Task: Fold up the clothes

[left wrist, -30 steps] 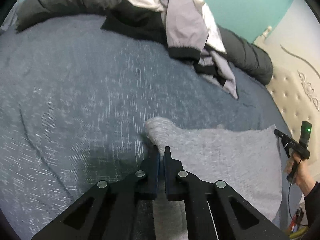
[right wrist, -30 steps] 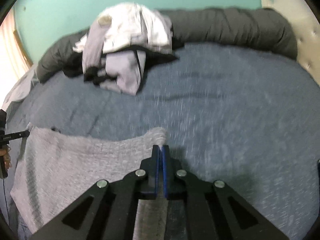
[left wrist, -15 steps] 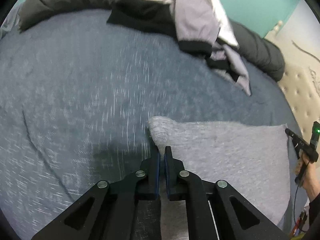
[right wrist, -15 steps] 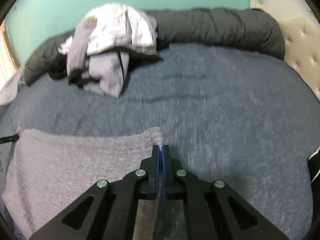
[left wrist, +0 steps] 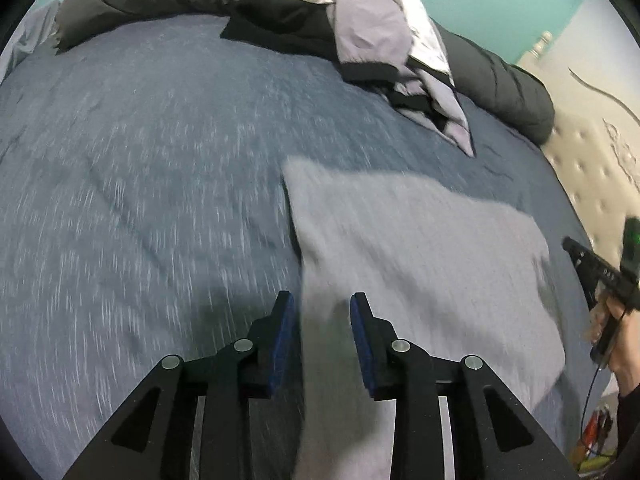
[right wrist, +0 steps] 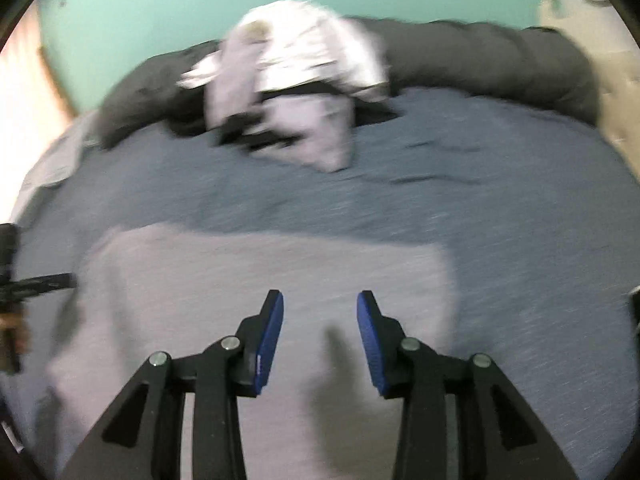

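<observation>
I have just been opening both tools, left tool (left wrist: 322, 336) and right tool (right wrist: 320, 336) now spread and empty, so the grey garment (left wrist: 420, 248) lies released, folded flat on the bed (left wrist: 140, 160).

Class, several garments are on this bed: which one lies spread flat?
The light grey garment nearest the tools; the lilac, white and black clothes sit crumpled in a heap by the dark duvet.

Matt grey knit garment (left wrist: 420, 248) on a rough-woven blue bedspread (left wrist: 140, 160).
</observation>
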Action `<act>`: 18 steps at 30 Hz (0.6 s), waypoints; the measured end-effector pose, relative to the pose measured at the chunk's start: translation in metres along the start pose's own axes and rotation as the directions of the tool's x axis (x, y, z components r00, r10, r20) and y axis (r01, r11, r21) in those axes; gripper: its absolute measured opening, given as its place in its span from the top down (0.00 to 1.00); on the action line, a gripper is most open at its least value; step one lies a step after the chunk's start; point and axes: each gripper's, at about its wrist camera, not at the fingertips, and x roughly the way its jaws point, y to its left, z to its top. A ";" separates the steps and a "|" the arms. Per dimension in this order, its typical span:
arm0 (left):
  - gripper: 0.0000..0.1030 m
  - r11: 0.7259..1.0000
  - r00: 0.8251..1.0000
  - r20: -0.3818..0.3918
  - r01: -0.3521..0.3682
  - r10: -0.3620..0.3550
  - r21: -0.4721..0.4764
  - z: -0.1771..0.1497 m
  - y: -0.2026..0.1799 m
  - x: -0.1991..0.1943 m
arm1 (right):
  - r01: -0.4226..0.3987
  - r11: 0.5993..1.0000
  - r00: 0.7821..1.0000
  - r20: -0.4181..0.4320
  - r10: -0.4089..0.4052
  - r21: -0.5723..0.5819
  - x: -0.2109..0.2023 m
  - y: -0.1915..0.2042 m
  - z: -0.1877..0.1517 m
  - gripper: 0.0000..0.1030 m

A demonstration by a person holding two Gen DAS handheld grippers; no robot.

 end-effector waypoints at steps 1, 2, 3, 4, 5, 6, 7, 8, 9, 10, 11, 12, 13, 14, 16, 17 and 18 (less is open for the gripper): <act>0.69 1.000 1.000 -0.001 0.003 -0.002 0.008 -0.009 -0.003 -0.003 | -0.041 0.999 0.999 -0.017 0.041 -0.008 0.001 0.014 -0.004 0.62; 0.69 1.000 1.000 -0.005 0.002 -0.002 0.018 -0.019 -0.006 -0.004 | -0.075 0.997 0.997 -0.037 0.074 -0.017 0.005 0.028 -0.008 0.62; 0.69 1.000 1.000 -0.010 0.002 -0.002 0.023 -0.027 -0.008 -0.004 | -0.111 0.993 0.992 -0.063 0.109 -0.026 0.009 0.043 -0.013 0.63; 0.69 1.000 1.000 -0.012 0.005 -0.005 0.025 -0.034 -0.010 -0.005 | -0.139 0.989 0.987 -0.090 0.135 -0.042 0.015 0.058 -0.019 0.67; 0.69 1.000 1.000 -0.014 0.011 -0.010 0.027 -0.042 -0.011 -0.006 | -0.161 0.985 0.981 -0.118 0.153 -0.061 0.021 0.072 -0.024 0.83; 0.69 0.999 1.000 -0.014 0.014 -0.014 0.029 -0.050 -0.013 -0.007 | -0.184 0.980 0.974 -0.147 0.171 -0.080 0.027 0.087 -0.030 0.87; 0.69 0.999 1.000 -0.014 0.016 -0.015 0.030 -0.056 -0.013 -0.008 | -0.192 0.977 0.970 -0.170 0.174 -0.096 0.033 0.098 -0.035 0.88; 0.69 0.999 1.000 -0.012 0.018 -0.018 0.032 -0.061 -0.014 -0.008 | -0.192 0.975 0.967 -0.189 0.169 -0.110 0.039 0.106 -0.039 0.90; 0.69 0.999 1.000 -0.008 0.019 -0.019 0.031 -0.066 -0.013 -0.009 | -0.191 0.974 0.965 -0.207 0.163 -0.124 0.044 0.114 -0.044 0.91; 0.69 1.000 1.000 -0.002 0.017 -0.017 0.027 -0.070 -0.011 -0.011 | -0.191 0.972 0.962 -0.225 0.157 -0.138 0.050 0.122 -0.048 0.92; 0.69 1.000 1.000 0.004 0.015 -0.015 0.019 -0.075 -0.009 -0.013 | -0.191 0.970 0.958 -0.243 0.150 -0.152 0.056 0.130 -0.052 0.92; 0.69 1.000 1.000 0.016 0.013 -0.013 0.009 -0.079 -0.007 -0.016 | -0.182 0.970 0.956 -0.259 0.138 -0.158 0.062 0.134 -0.055 0.92; 0.69 1.000 0.999 0.032 0.011 -0.011 -0.001 -0.083 -0.004 -0.019 | -0.169 0.973 0.954 -0.272 0.121 -0.158 0.069 0.135 -0.057 0.92; 0.69 1.000 0.999 0.044 0.012 -0.011 -0.011 -0.087 -0.002 -0.021 | -0.151 0.975 0.953 -0.286 0.099 -0.165 0.076 0.136 -0.059 0.92; 0.69 0.999 0.998 0.053 0.025 -0.023 -0.030 -0.093 0.002 -0.024 | -0.106 0.977 0.955 -0.292 0.048 -0.187 0.085 0.136 -0.062 0.95; 0.69 0.999 0.998 0.052 0.032 -0.030 -0.036 -0.096 0.004 -0.024 | -0.091 0.979 0.956 -0.291 0.034 -0.185 0.087 0.135 -0.062 0.96; 0.69 0.999 0.998 0.056 0.033 -0.031 -0.039 -0.099 0.006 -0.024 | -0.079 0.982 0.958 -0.287 0.026 -0.173 0.089 0.134 -0.061 0.96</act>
